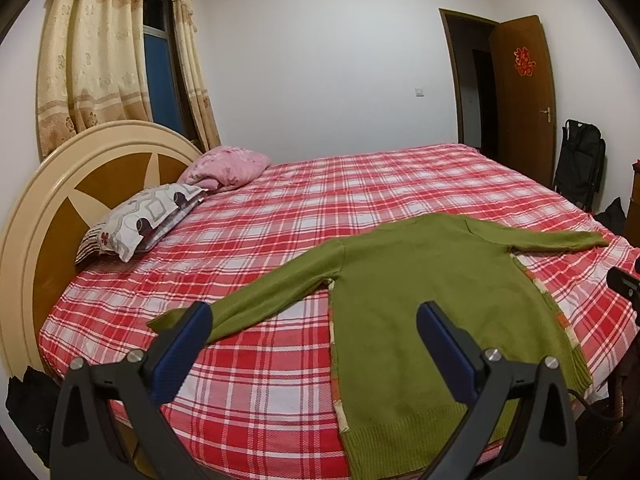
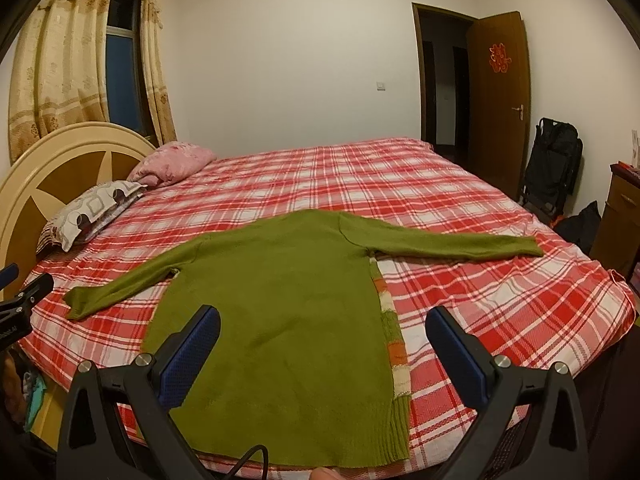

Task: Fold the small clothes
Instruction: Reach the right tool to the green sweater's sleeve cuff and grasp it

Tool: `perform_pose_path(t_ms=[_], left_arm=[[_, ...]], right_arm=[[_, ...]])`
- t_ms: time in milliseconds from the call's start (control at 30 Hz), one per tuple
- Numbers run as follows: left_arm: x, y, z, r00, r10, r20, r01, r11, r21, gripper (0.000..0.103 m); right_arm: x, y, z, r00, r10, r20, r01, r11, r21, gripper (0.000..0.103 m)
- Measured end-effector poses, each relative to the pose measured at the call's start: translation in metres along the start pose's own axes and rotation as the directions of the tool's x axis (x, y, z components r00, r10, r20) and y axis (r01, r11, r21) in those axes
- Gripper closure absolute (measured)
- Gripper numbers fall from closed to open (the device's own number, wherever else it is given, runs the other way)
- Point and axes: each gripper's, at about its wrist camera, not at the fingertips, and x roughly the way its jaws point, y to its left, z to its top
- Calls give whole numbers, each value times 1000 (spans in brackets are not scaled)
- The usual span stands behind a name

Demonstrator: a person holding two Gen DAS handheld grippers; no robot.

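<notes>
A green knit sweater (image 1: pixel 416 300) lies flat on the red plaid bed, back up, both sleeves spread out sideways, hem toward me. A striped orange and cream edge shows along its side. It also shows in the right wrist view (image 2: pixel 280 312). My left gripper (image 1: pixel 316 332) is open and empty, held above the near edge of the bed, over the left sleeve and the sweater's left side. My right gripper (image 2: pixel 324 340) is open and empty above the sweater's hem area. The left sleeve cuff (image 2: pixel 76 304) and right sleeve cuff (image 2: pixel 528 246) lie flat.
The bed (image 1: pixel 260 400) has a round headboard (image 1: pixel 52 200) at left with a patterned pillow (image 1: pixel 140 224) and a pink pillow (image 1: pixel 228 168). An open wooden door (image 1: pixel 524 100) and a black folded cart (image 1: pixel 580 160) stand at right. A wooden cabinet (image 2: pixel 620 216) stands by the bed's right side.
</notes>
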Motion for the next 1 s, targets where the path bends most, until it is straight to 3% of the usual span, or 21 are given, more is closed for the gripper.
perform_pose_path(t_ms=[233, 400, 700, 767, 900, 1000], left_arm=[[28, 1, 3, 999, -35, -31, 36, 999, 3, 0], [70, -7, 10, 998, -33, -60, 35, 999, 29, 0], [173, -33, 12, 992, -11, -130, 21, 997, 81, 0], [197, -35, 9, 991, 19, -135, -7, 997, 83, 0], [228, -38, 4, 985, 33, -167, -21, 997, 70, 0], [251, -39, 2, 979, 44, -201, -33, 998, 59, 0]], right_arm=[[20, -12, -4, 1000, -3, -25, 3, 1000, 7, 1], [56, -38, -10, 996, 8, -94, -4, 999, 50, 1], [135, -132, 5, 974, -29, -223, 80, 971, 225, 3], [148, -163, 16, 970, -72, -231, 132, 957, 257, 21], [162, -237, 33, 959, -140, -248, 224, 907, 356, 25], [169, -282, 36, 948, -169, -268, 273, 865, 421, 40]])
